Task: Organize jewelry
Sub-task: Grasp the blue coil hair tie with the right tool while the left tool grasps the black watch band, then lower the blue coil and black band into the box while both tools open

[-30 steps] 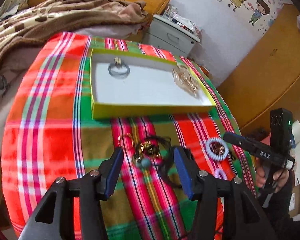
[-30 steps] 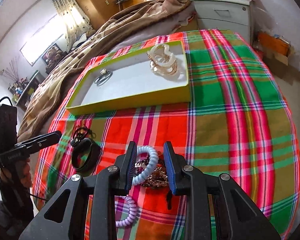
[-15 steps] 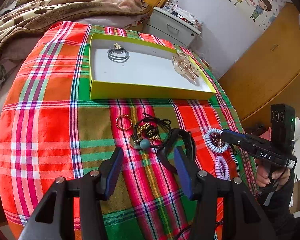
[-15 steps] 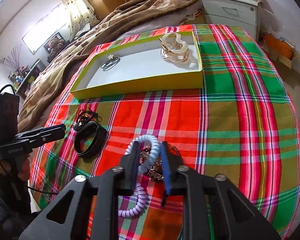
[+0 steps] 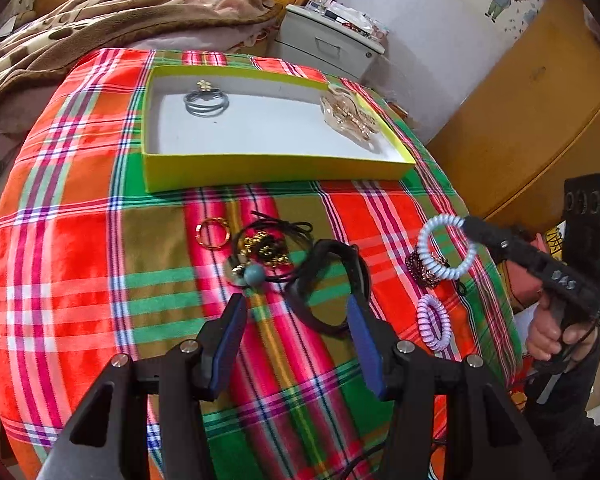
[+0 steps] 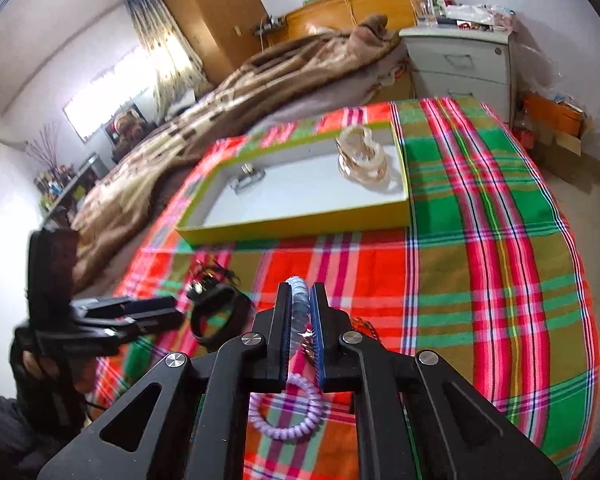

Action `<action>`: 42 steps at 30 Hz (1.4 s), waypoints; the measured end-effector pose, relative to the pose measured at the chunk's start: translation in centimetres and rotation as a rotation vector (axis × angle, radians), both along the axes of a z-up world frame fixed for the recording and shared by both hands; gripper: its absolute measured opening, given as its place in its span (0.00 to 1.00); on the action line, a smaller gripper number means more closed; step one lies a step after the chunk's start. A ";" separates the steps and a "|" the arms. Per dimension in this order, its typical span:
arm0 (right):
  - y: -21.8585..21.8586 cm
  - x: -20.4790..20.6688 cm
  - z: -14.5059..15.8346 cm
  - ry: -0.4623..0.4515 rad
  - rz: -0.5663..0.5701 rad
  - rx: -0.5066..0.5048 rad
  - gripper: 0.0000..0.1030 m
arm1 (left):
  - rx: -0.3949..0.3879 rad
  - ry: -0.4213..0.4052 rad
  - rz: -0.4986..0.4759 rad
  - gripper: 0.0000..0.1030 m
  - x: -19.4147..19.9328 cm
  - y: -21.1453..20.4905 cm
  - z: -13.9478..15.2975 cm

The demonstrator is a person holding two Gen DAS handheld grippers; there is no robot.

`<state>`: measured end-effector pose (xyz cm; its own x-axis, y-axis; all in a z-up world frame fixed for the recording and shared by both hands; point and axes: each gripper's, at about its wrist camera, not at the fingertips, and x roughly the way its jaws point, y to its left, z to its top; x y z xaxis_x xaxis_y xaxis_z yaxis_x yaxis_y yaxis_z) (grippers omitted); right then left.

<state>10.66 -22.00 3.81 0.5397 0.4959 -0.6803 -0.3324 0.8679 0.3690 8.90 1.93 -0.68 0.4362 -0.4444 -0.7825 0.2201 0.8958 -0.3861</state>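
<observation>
My right gripper (image 6: pixel 300 300) is shut on a pale blue spiral hair tie (image 6: pixel 298 305) and holds it above the cloth; it also shows in the left wrist view (image 5: pixel 446 247). A lilac spiral tie (image 6: pixel 286 410) lies below it. My left gripper (image 5: pixel 296 320) is open and empty above a black band (image 5: pixel 328 284) and a tangle of black cords with beads (image 5: pixel 266 250). A gold ring (image 5: pixel 213 233) lies beside them. The yellow-rimmed white tray (image 5: pixel 260 168) holds grey hair ties (image 5: pixel 206 100) and a gold clip (image 5: pixel 350 116).
The plaid cloth (image 5: pixel 72 240) covers a round table. A brown chain piece (image 5: pixel 420 270) lies under the lifted tie. A bed with a brown blanket (image 6: pixel 236 92) and a grey drawer cabinet (image 6: pixel 460 60) stand behind the table.
My right gripper closed on the pale blue spiral tie and lifted it off the cloth. My left gripper drew back and rose, still open.
</observation>
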 end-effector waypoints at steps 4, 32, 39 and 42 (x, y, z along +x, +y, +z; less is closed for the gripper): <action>0.1 -0.4 0.6 -0.025 -0.011 0.012 0.09 | 0.088 -0.003 -0.012 0.51 0.0 -1.4 -0.4; -0.5 -1.2 1.1 -0.068 -0.042 0.040 0.09 | 0.329 -0.076 -0.053 0.16 0.3 -5.3 -0.7; -0.2 -1.0 1.0 -0.064 -0.052 0.040 0.09 | 0.270 -0.077 -0.034 0.15 -0.1 -4.3 -0.1; -0.1 -0.7 1.1 -0.065 -0.054 0.039 0.09 | 0.249 -0.087 -0.024 0.15 -0.2 -3.8 0.6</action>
